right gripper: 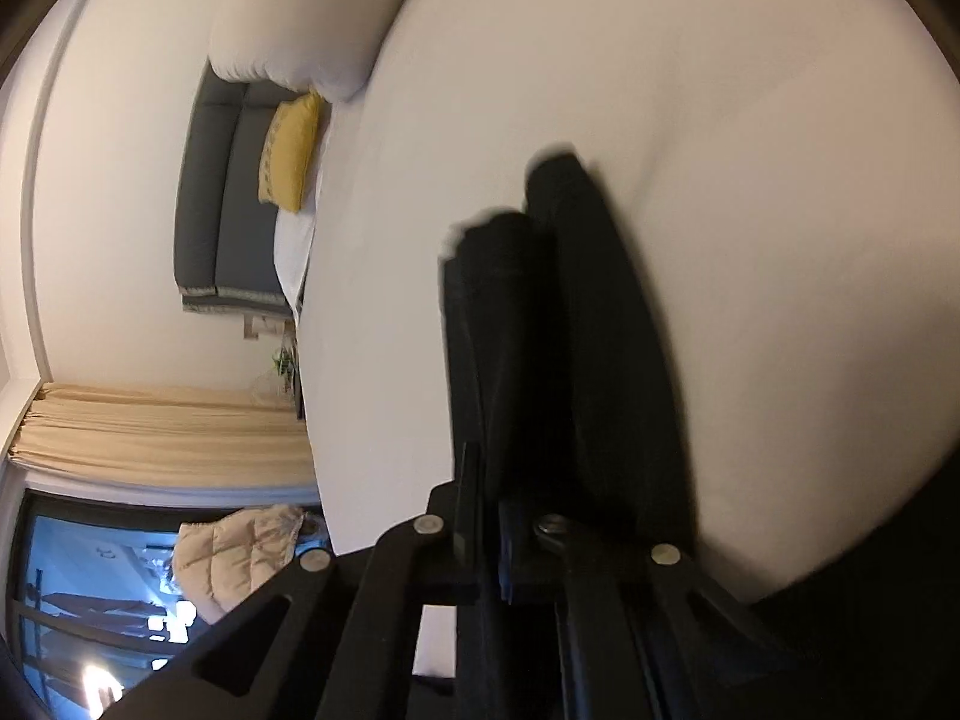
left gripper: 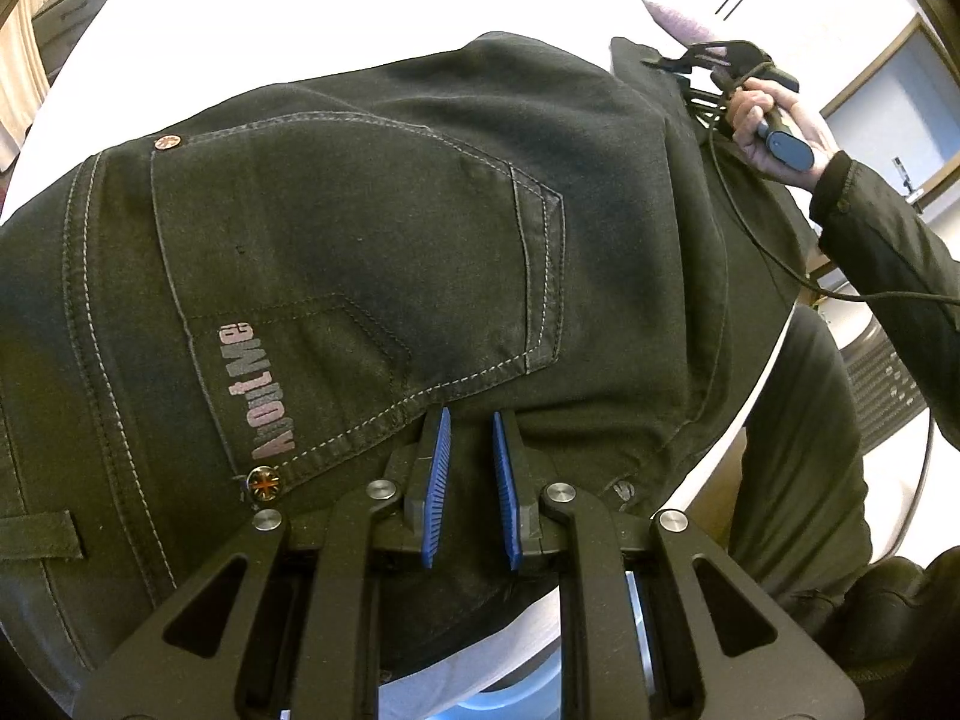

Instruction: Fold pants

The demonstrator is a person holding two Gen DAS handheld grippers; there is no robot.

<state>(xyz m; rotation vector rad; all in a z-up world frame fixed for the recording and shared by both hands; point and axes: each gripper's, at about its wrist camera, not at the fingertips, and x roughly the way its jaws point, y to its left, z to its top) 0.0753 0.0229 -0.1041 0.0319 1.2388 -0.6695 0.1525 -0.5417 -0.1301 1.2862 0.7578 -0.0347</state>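
Observation:
Dark jeans (left gripper: 372, 252) lie on a white bed (left gripper: 372, 18), back pocket up, with "About Me" lettering and rivets. My left gripper (left gripper: 471, 420) hovers over the seat just below the pocket, its blue pads a little apart with nothing between them. My right gripper (left gripper: 708, 60) shows at the far right of that view, held in a hand, at the jeans' far part. In the right wrist view my right gripper (right gripper: 489, 480) is shut on the dark pant legs (right gripper: 558, 312), which stretch away from it over the white sheet (right gripper: 720, 180).
A grey headboard (right gripper: 222, 192) with a yellow pillow (right gripper: 291, 150) and a white pillow (right gripper: 300, 18) stand at the bed's end. Beige curtains (right gripper: 162, 432) and a window are at the left. A cable (left gripper: 780, 264) trails from the right gripper. The person's dark sleeve (left gripper: 888, 240) is at right.

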